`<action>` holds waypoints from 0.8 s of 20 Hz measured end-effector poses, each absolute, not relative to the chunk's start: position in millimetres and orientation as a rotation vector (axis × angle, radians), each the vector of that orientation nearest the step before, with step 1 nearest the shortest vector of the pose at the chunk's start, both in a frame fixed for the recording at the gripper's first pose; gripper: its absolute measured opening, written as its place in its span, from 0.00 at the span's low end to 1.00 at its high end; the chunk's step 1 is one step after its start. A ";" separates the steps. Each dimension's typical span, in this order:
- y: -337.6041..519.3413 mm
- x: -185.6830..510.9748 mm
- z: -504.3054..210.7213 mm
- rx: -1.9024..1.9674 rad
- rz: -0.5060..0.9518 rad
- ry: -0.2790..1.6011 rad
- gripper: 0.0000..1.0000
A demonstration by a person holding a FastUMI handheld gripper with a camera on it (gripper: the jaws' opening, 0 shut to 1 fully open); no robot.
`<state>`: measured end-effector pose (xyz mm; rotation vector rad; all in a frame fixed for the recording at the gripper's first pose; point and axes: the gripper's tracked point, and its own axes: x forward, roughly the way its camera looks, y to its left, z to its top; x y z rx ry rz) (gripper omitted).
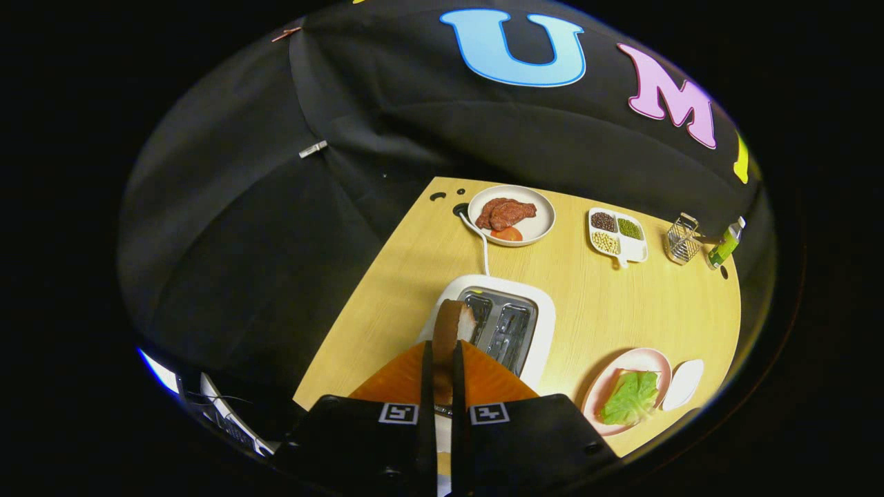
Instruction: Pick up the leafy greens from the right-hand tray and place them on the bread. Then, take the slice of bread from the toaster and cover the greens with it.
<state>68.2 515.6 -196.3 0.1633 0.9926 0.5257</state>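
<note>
My gripper (442,352) is shut on a slice of bread (450,323), which stands on edge between the fingers with its brown crust toward me. The slice hangs above the left side of the white toaster (542,324), whose two slots look empty. To the right of the fingers, near the table's front edge, a pink plate (646,357) holds the leafy greens (630,397). A pale edge of bread (623,375) peeks out from under them. A small white tray (684,384) lies right beside the plate.
Beyond the toaster its white cord (478,241) runs back to a round plate of meat and tomato (512,215). A divided dish of beans (617,235), a wire holder (682,239) and a green bottle (725,245) line the far right of the wooden table (608,304).
</note>
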 end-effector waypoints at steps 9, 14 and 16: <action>458.6 64.8 -120.1 0.323 0.635 0.869 0.13; 357.5 57.0 -132.5 0.333 0.569 0.853 0.12; 313.4 54.8 -152.4 0.316 0.497 0.861 0.12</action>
